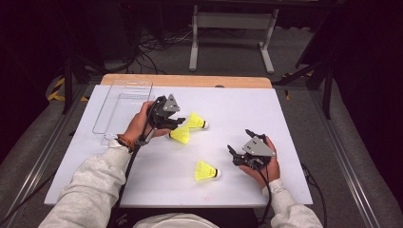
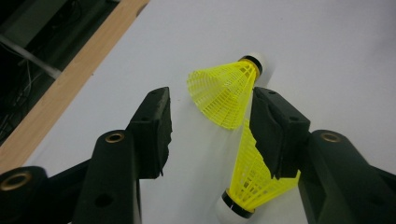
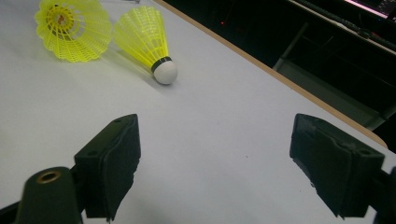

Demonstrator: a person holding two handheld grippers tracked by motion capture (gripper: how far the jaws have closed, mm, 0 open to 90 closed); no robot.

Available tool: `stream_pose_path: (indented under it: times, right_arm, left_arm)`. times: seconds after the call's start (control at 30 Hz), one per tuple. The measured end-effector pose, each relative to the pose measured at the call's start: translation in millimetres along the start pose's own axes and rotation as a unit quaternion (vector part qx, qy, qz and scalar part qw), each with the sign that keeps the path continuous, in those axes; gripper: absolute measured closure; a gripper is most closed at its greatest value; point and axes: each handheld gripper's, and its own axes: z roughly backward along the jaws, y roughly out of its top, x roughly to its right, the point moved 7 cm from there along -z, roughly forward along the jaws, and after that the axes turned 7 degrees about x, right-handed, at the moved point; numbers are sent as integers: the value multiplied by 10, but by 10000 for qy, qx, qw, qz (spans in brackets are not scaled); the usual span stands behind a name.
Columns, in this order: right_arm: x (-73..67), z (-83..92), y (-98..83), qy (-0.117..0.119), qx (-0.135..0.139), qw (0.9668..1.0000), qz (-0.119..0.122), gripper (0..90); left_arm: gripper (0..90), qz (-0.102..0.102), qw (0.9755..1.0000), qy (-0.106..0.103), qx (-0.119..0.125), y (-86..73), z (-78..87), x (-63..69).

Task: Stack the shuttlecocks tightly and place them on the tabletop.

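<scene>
Three yellow shuttlecocks with white corks lie on the white table (image 1: pixel 157 166). Two of them (image 1: pixel 196 121) (image 1: pixel 180 135) lie right at my left gripper (image 1: pixel 179 123). In the left gripper view its jaws stand apart around them. One shuttlecock (image 2: pixel 226 91) lies just past the tips, and the other (image 2: pixel 250 182) rests against the right-hand jaw, partly hidden by it; the left pad (image 2: pixel 156 126) touches nothing. The third shuttlecock (image 1: pixel 205 171) lies alone near the front. My right gripper (image 1: pixel 239 142) (image 3: pixel 215 126) is wide open over bare table, with two shuttlecocks (image 3: pixel 74 28) (image 3: pixel 144 39) farther off.
A clear plastic tray (image 1: pixel 121 107) stands at the table's back left, just behind my left hand. A wooden strip (image 1: pixel 185 80) edges the table's far side. Beyond it are dark floor, cables and a metal frame (image 1: pixel 233 21).
</scene>
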Motion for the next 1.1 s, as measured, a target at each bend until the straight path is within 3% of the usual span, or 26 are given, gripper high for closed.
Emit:
stream_pose_path:
  times: [0.17, 0.43, 0.67, 0.9, 1.1]
  right_arm:
    - [14, 9, 8, -44, 17, 10000, -11, 176]
    - [28, 18, 21, -112, 30, 9999, -18, 180]
    - [39, 29, 28, -149, 46, 9999, -27, 182]
    - [42, 32, 28, -169, 32, 9999, -12, 184]
    - [45, 33, 29, -169, 35, 9999, 0, 185]
  left_arm:
    - [457, -177, 9992, 58, 360, -35, 239, 21]
    - [401, -280, 9971, 164, 684, -167, 504, 116]
    - [317, -213, 9948, 273, 955, -454, 720, 206]
    - [230, -38, 9898, 380, 1374, -709, 954, 257]
    - [185, 84, 9877, 497, 1479, -918, 1057, 277]
